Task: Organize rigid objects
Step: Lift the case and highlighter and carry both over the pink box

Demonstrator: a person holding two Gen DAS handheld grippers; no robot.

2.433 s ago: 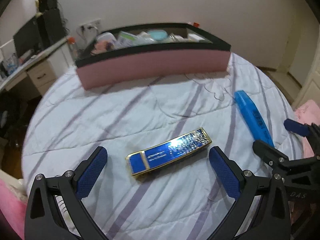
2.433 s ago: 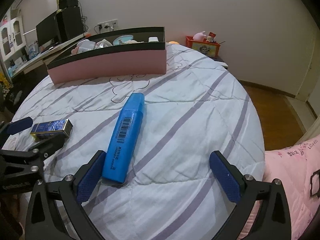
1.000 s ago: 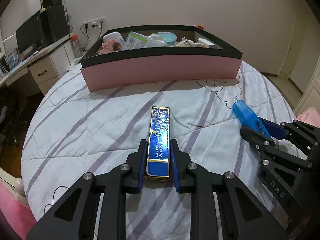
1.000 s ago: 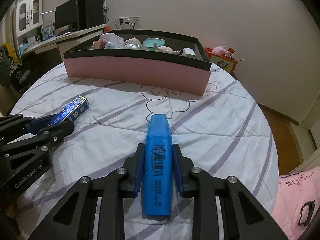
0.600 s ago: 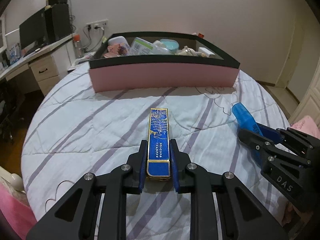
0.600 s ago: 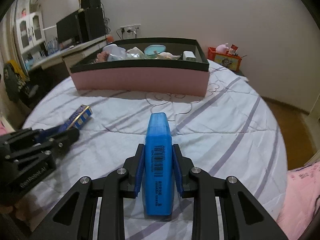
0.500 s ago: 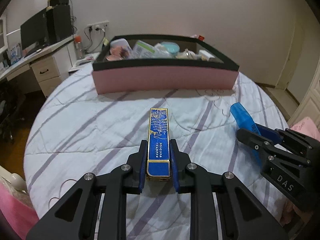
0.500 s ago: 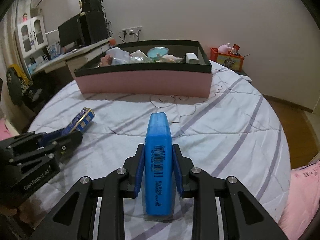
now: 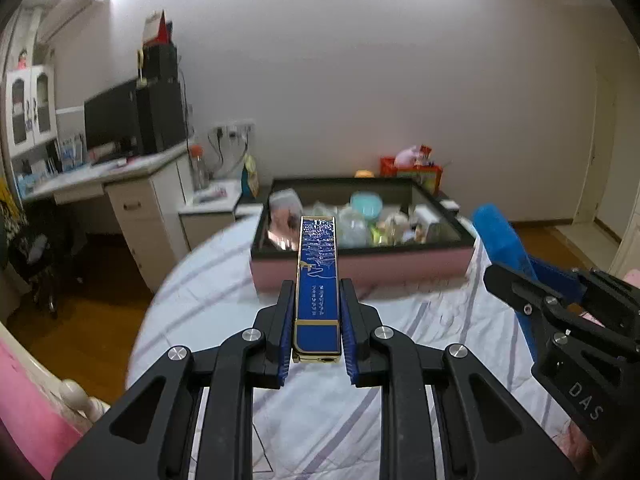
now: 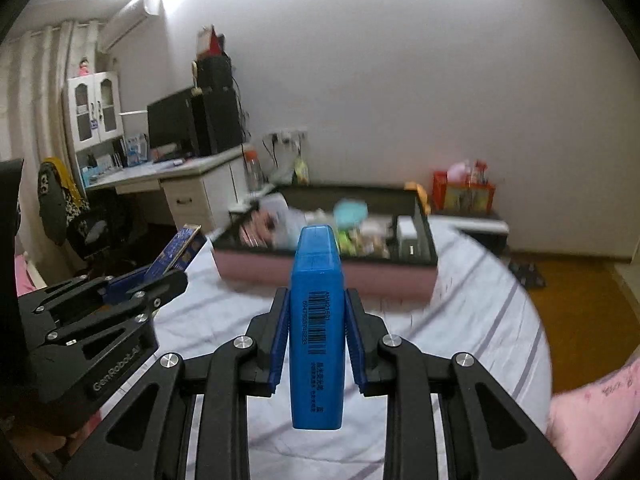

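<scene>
My left gripper point(image 9: 317, 312) is shut on a long blue and gold box point(image 9: 317, 280), held in the air and pointing at the pink tray point(image 9: 360, 270). My right gripper point(image 10: 316, 316) is shut on a blue highlighter point(image 10: 317, 320) with a barcode, also lifted and aimed at the pink tray point(image 10: 324, 274). The tray has a black rim and holds several small items. The highlighter point(image 9: 500, 240) and right gripper show at the right of the left wrist view. The blue and gold box point(image 10: 176, 254) shows at the left of the right wrist view.
The tray sits at the far side of a bed with a white quilt with purple stripes point(image 9: 224, 280). A white desk point(image 9: 120, 196) with a monitor stands far left. A red box point(image 10: 464, 192) sits behind the tray. Wooden floor point(image 10: 580, 308) lies to the right.
Both grippers have risen off the quilt with their objects and tilted up, so the room and walls now fill the views. The tray sits lower and farther in view.
</scene>
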